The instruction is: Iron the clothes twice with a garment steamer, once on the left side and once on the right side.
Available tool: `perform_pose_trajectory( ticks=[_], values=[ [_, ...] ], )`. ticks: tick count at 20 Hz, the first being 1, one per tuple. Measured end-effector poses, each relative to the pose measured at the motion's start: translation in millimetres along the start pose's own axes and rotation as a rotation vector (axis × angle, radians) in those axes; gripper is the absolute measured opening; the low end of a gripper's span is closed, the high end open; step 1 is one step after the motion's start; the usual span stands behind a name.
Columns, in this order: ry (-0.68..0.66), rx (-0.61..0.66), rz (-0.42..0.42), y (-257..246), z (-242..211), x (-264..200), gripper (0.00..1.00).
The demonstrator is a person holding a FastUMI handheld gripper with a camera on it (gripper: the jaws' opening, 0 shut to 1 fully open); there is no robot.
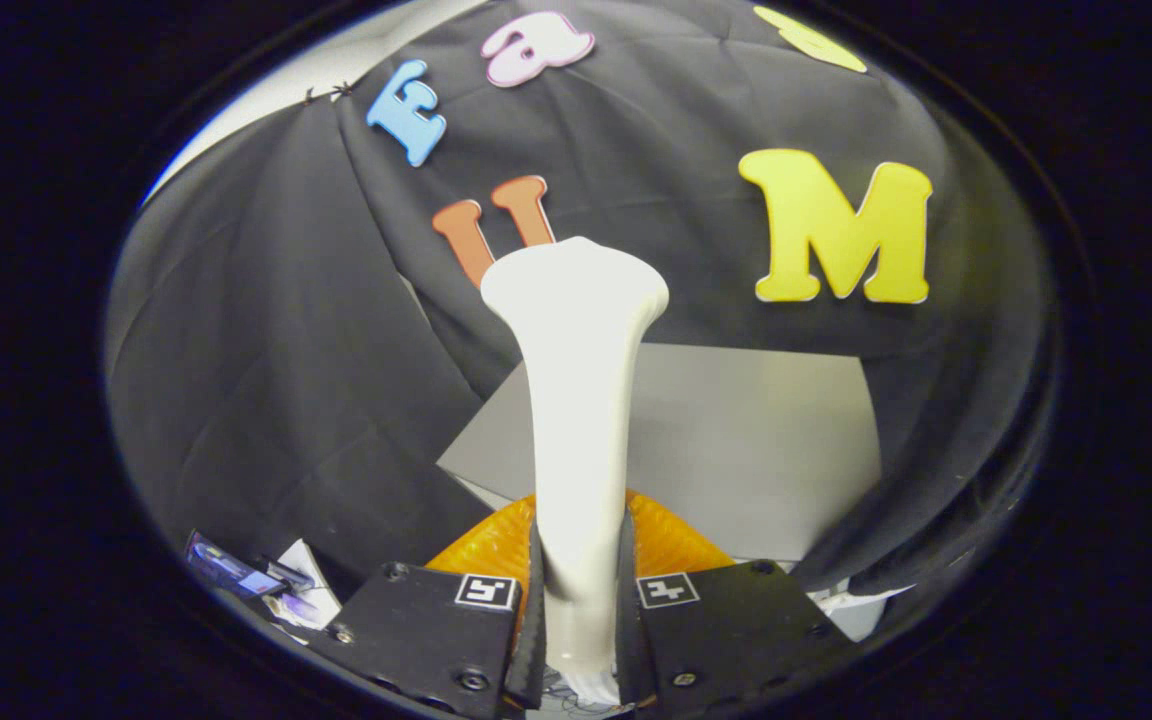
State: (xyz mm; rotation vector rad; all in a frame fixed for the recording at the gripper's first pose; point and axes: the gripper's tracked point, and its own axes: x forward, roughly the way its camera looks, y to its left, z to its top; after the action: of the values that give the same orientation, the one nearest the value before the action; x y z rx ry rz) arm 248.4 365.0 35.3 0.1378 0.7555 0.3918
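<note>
Grey tabletop (756, 450) beyond tongs (581, 600) clamping white steamer (576, 400)

Dim scene, lit from above and in front: the steamer (576, 400) glares nearly white, its detail washed out. Strong fisheye bending curves the edges, where the cloth (266, 380) darkens.

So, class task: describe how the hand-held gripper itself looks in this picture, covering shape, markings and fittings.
The hand-held gripper has two broad, flat, angular finger plates, one on each side. Each plate carries a small square black-and-white marker near its inner top corner, and round screw heads sit at the plate corners. Thin upright pads line the inner edges.
</note>
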Motion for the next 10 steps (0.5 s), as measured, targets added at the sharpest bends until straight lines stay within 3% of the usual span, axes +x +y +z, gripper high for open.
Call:
perform_pose_trajectory(
  ticks=[10],
  values=[
    [-0.227, -0.002, -0.053, -85.6, -31.5, -154.1, 0.31]
  ],
)
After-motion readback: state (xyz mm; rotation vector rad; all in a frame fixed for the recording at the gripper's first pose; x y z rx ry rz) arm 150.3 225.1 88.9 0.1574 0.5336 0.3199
